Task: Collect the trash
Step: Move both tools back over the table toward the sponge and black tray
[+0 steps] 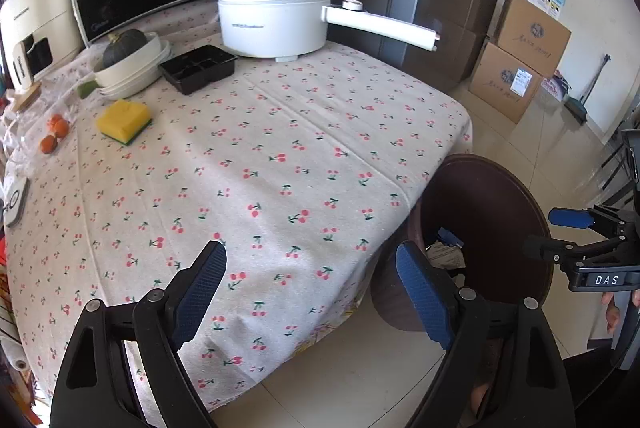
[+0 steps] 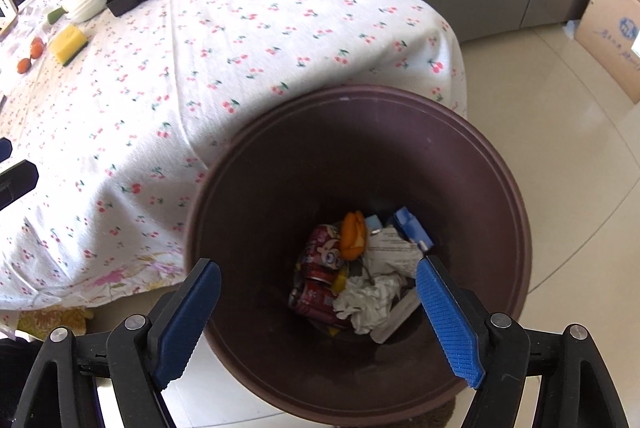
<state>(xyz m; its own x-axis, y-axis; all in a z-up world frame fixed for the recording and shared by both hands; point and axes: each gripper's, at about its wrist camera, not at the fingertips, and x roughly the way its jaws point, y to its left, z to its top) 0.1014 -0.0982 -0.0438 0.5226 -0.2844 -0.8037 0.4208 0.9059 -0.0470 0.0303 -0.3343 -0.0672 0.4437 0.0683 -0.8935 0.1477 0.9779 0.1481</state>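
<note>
Below the right gripper [image 2: 318, 302], whose jaws stand wide and empty, a brown bin [image 2: 500, 188] fills the frame's lower centre, holding crumpled paper [image 2: 372, 302], a red can [image 2: 318, 268] and orange peel [image 2: 353, 234]. Over the cherry-print tablecloth [image 1: 280, 148], the left gripper [image 1: 310, 292] also gapes empty.

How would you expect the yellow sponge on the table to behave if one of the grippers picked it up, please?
The sponge looks like soft foam with a thin green scouring layer beneath, so it would probably squash between the pads and weigh little. Its flat, blocky shape suggests it won't roll. Lying on the tablecloth, it might drag or wrinkle the fabric if pushed rather than lifted.
</note>
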